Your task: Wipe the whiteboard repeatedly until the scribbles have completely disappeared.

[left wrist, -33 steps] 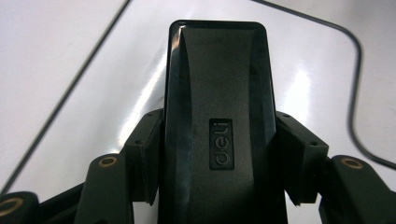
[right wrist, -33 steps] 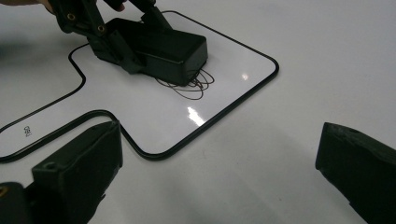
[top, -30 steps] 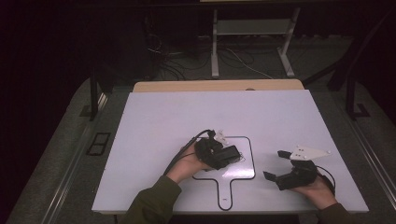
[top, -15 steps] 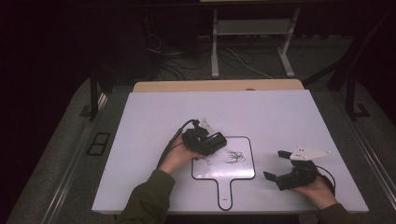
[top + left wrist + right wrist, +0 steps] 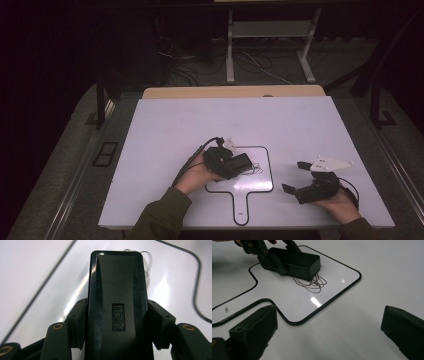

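Note:
A paddle-shaped whiteboard [image 5: 256, 184] with a black outline lies flat on the white table; its handle points toward the person. Thin dark scribbles [image 5: 255, 169] [image 5: 312, 283] mark its middle. My left gripper [image 5: 231, 164] is shut on a black block eraser [image 5: 243, 161] [image 5: 116, 302] branded "deli". The eraser rests on the board at the scribbles' left edge and covers part of them. In the right gripper view the eraser [image 5: 297, 262] sits at the upper left, clamped from both sides. My right gripper [image 5: 294, 176] [image 5: 329, 327] stands open with nothing between its jaws, right of the board.
The white table [image 5: 165, 135] has broad free surface behind and left of the board. A wooden panel [image 5: 232, 92] lines its far edge. Beyond it are cables and a metal frame [image 5: 270, 30] on the dark floor. A cable [image 5: 192, 159] trails from the left gripper.
The left gripper swung up and left with the eraser, then came back down to the right onto the scribbles. The right gripper has stayed put.

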Motion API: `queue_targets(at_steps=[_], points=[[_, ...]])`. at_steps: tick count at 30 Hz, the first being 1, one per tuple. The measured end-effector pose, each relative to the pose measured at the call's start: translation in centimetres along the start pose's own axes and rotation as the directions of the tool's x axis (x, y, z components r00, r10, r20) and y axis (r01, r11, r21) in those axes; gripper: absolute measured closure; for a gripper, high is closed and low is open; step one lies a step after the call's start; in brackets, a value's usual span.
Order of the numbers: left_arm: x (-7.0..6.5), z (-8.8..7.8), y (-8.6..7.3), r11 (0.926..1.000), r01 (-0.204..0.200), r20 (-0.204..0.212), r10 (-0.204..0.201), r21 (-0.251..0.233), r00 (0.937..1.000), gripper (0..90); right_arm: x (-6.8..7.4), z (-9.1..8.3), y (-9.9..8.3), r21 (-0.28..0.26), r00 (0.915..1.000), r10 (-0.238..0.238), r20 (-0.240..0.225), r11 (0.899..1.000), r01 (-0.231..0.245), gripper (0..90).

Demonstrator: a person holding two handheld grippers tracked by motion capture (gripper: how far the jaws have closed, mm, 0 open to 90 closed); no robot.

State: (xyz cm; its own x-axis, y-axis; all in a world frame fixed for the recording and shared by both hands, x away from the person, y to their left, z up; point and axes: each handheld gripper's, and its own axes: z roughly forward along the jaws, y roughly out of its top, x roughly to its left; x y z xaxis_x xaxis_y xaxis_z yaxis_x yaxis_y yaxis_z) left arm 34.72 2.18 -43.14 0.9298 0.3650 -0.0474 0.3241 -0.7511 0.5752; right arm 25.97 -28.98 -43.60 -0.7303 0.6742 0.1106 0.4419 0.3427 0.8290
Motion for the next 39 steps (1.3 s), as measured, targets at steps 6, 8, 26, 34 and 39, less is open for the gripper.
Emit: queue_targets(at_steps=[6, 8, 26, 34, 39], points=[[0.8, -0.2, -0.3, 0.9998, 0.021, -0.007, -0.021, -0.005, 0.9998, 39.6, 0.0, 0.0, 0.0, 0.000, 1.0000, -0.002, -0.001, 1.000, 0.002, 0.0], [1.6, -0.5, -0.6, 0.9989, 0.045, -0.015, -0.045, -0.013, 0.9989, 39.6, 0.0, 0.0, 0.0, 0.002, 1.0000, 0.000, -0.001, 1.000, 0.000, 0.0], [1.1, -1.5, -2.1, 0.9982, 0.058, -0.034, -0.059, -0.015, 0.9977, 39.6, -0.1, 0.2, 0.0, 0.004, 1.0000, -0.006, -0.001, 1.000, 0.006, 0.0], [1.3, -1.7, -2.5, 0.9980, 0.060, -0.045, -0.061, -0.021, 0.9972, 39.6, 0.0, 0.1, 0.0, 0.003, 1.0000, -0.003, -0.002, 1.000, 0.003, 0.0], [3.5, -2.2, -3.2, 0.9923, 0.118, -0.083, -0.121, -0.037, 0.9892, 39.6, 0.0, 0.1, 0.0, 0.003, 1.0000, -0.002, 0.000, 1.000, 0.002, 0.0]])
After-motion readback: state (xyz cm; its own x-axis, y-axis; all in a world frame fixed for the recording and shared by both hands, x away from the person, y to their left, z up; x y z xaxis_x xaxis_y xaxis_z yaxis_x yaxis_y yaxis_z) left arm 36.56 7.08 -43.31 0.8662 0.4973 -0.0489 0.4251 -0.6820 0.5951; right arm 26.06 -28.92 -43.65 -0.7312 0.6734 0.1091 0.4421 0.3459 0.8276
